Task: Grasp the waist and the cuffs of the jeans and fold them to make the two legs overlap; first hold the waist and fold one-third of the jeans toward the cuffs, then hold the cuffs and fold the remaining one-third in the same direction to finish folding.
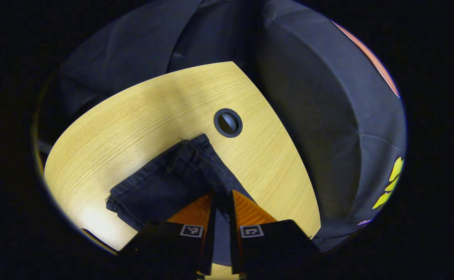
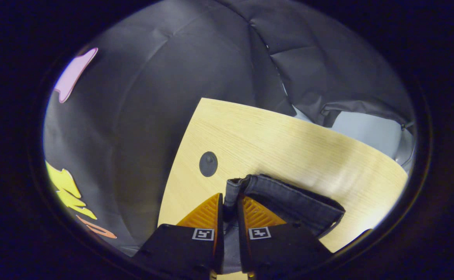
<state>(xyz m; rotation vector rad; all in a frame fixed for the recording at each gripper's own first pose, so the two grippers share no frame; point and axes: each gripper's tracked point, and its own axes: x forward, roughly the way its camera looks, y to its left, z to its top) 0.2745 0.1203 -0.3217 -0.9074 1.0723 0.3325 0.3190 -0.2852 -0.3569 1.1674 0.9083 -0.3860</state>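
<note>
Dark jeans (image 1: 172, 182) lie bunched near the wooden tabletop's (image 1: 133, 116) corner, beside its round cable grommet (image 1: 228, 123). Left gripper (image 1: 223, 202) and right gripper (image 2: 230, 204) each pinch the denim narrowly. No legible writing shows.

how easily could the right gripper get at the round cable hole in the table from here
Probably not right away: the right gripper is shut on the jeans. The cable hole lies just ahead on bare table, nothing between, so it would have to let go first.
</note>
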